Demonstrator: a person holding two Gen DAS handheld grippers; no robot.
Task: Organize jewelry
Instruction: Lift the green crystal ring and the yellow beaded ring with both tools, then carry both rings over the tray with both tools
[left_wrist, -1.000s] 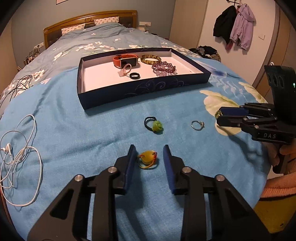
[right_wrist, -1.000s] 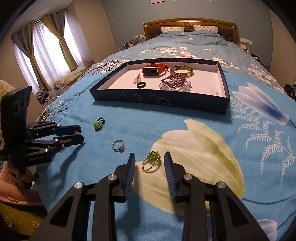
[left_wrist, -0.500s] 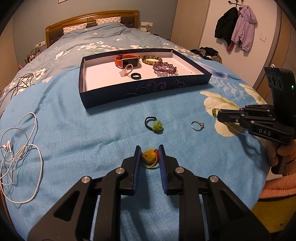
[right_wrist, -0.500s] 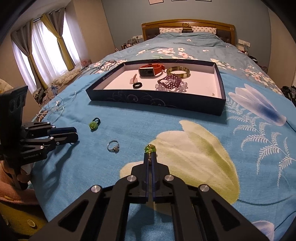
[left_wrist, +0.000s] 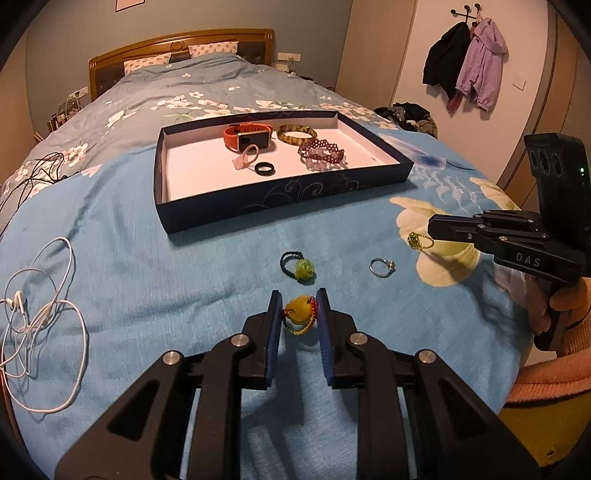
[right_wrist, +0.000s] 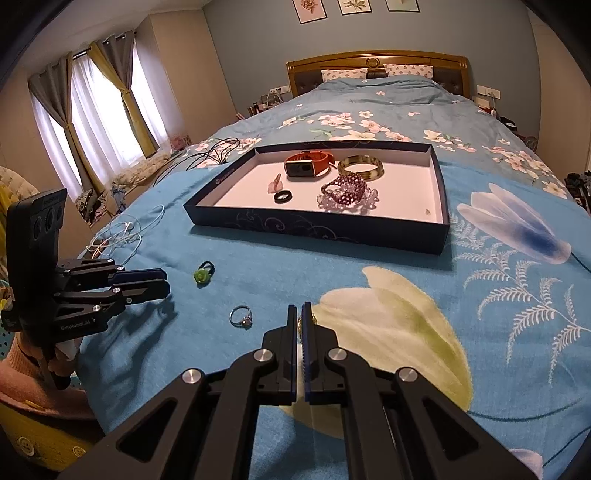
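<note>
Left wrist view shows you the bed (left_wrist: 110, 266) under its blue flowered cover, and on it the dark blue tray (left_wrist: 280, 206) with a white floor. Inside the tray lie an orange watch (left_wrist: 248, 136), a bangle (left_wrist: 297, 133), a purple beaded bracelet (left_wrist: 322, 153), a black ring (left_wrist: 264, 169) and a small pink piece (left_wrist: 244, 158). White earphones (left_wrist: 33, 317) sprawl at the left edge of the cover.

Your left gripper (left_wrist: 298, 314) has its pads pressed against the yellow bead ring (left_wrist: 300, 309), pinching it low on the cover, well short of the tray. Your right gripper (left_wrist: 430, 230) has its jaws pressed together on the green bead ring (left_wrist: 419, 240), which dangles from the tips above the pale flower print; in the right wrist view only a sliver of it shows between the pads.

Between the two grippers, loose on the cover, lie a black cord ring with a green bead (left_wrist: 300, 266) and a silver ring (left_wrist: 381, 266).
</note>
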